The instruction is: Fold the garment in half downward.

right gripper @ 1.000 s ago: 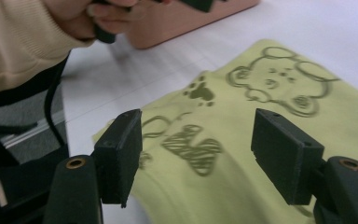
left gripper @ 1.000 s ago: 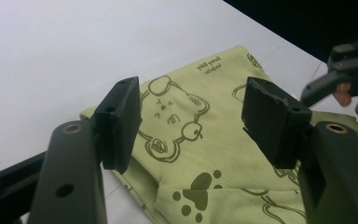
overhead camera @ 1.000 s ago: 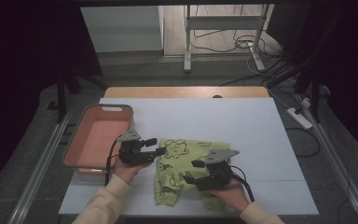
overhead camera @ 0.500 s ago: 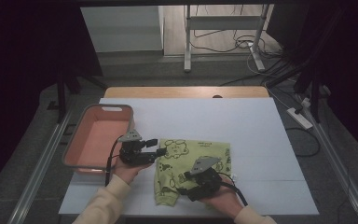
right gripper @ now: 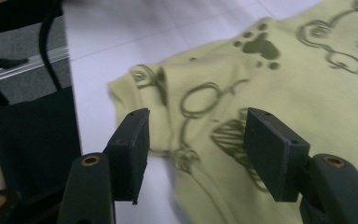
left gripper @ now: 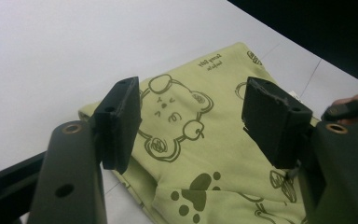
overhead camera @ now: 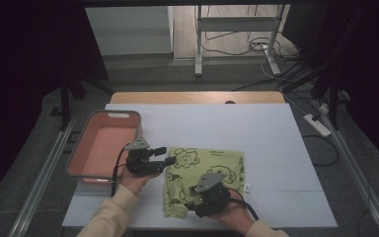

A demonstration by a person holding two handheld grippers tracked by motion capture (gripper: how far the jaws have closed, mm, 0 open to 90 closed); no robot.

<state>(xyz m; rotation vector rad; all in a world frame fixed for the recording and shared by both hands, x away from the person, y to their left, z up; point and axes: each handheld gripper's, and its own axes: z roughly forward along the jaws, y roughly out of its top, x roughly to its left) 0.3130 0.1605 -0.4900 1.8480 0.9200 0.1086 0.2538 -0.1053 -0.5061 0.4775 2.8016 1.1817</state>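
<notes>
A yellow-green folded garment [overhead camera: 205, 173] printed with bears lies flat on the white table top, near its front. My left gripper [overhead camera: 169, 155] hovers at the garment's upper left corner, open, with the bear print [left gripper: 177, 116] showing between its jaws [left gripper: 191, 100]. My right gripper [overhead camera: 190, 203] sits low over the garment's front left part. Its jaws have just been closing a little. The rumpled front edge [right gripper: 168, 116] lies below and between them [right gripper: 198, 123], and the pads do not press on it.
A pink tray [overhead camera: 118, 114] stands at the table's left side, close behind my left hand. The white table top [overhead camera: 266, 133] stretches to the right and back, ending at a wooden strip [overhead camera: 197, 97]. A black cable [right gripper: 51, 42] and a metal rail run past the front left edge.
My right gripper has moved left and down, from the garment's right part to its front left part. The left gripper has kept still.
</notes>
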